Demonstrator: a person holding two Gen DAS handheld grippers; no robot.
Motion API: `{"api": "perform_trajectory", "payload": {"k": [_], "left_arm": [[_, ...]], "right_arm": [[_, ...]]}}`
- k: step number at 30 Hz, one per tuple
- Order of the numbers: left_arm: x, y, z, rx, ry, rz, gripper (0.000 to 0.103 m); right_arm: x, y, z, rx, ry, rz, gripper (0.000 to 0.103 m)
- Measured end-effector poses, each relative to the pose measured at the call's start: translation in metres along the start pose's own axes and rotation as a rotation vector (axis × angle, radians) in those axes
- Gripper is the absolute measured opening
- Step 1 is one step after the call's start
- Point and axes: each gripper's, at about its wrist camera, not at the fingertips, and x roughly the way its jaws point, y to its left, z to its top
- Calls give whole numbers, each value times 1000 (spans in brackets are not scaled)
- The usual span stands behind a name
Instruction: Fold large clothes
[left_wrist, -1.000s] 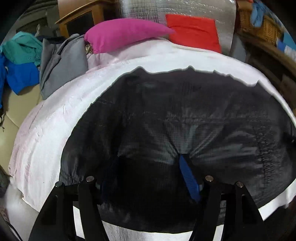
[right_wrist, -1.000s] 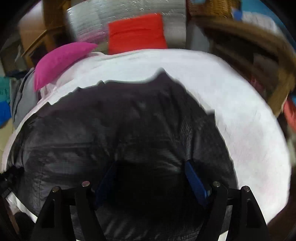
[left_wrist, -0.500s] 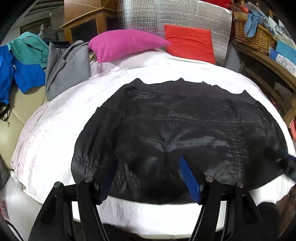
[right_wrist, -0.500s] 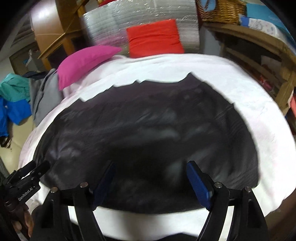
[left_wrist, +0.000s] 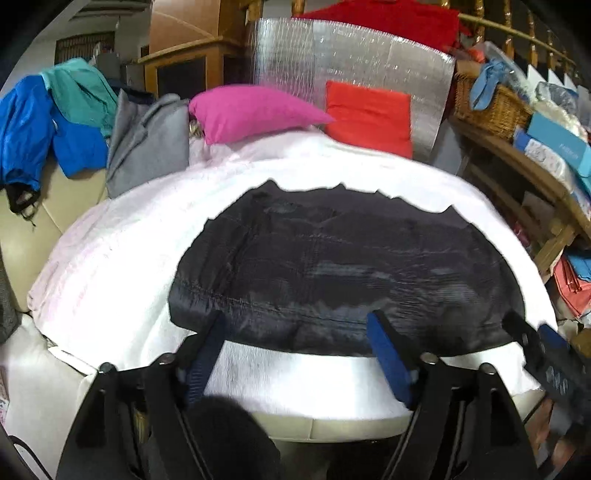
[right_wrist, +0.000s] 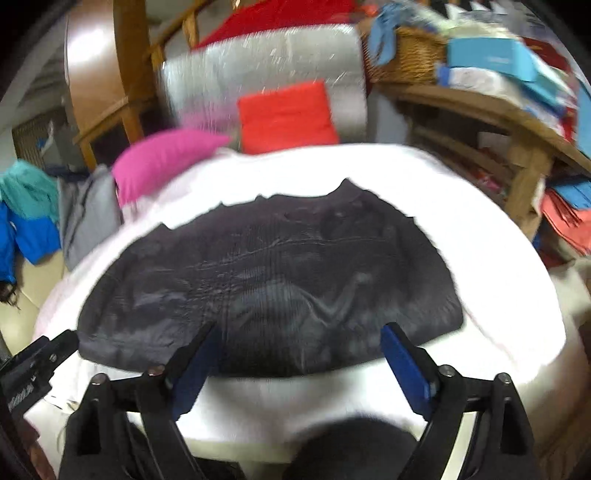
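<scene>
Both grippers have drawn back and up from the black, slightly shiny quilted garment (left_wrist: 343, 273) since a second ago, when each camera looked down close onto the fabric; now the whole piece shows, with a strip of bare cover between its near hem and the fingers. The left gripper (left_wrist: 295, 354) has just been opening its jaws, and nothing lies between them. The right gripper (right_wrist: 299, 354) has likewise just been opening, and its jaws stand wide apart and empty.

The garment lies spread flat on the white padded bed cover (left_wrist: 122, 266), near edge roughly straight, far edge jagged, well short of the magenta pillow (left_wrist: 255, 110) and the red square cushion (left_wrist: 369, 118) at the far end.

This looks like a pause between folds. To do the next fold well, each gripper should probably come down on a near corner, left and right, and pinch only the garment, not the white cover beneath. Slippery fabric may slide, so a firm bite a little inside the hem seems wise. Lifting both corners together and carrying them evenly toward the far edge should keep the crease straight.
</scene>
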Motion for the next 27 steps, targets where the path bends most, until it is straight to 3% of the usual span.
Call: {"api": "perform_trajectory", "payload": {"k": [5, 11, 27], "left_arm": [[-45, -11, -17, 49, -85, -1, 87], [-77, -6, -41, 48, -157, 28, 91], [-87, 0, -52, 14, -170, 46, 91]], "right_arm": [[-67, -1, -37, -40, -115, 7, 97], [-101, 14, -52, -77, -197, 46, 103], [-105, 33, -61, -155, -207, 8, 103]]}}
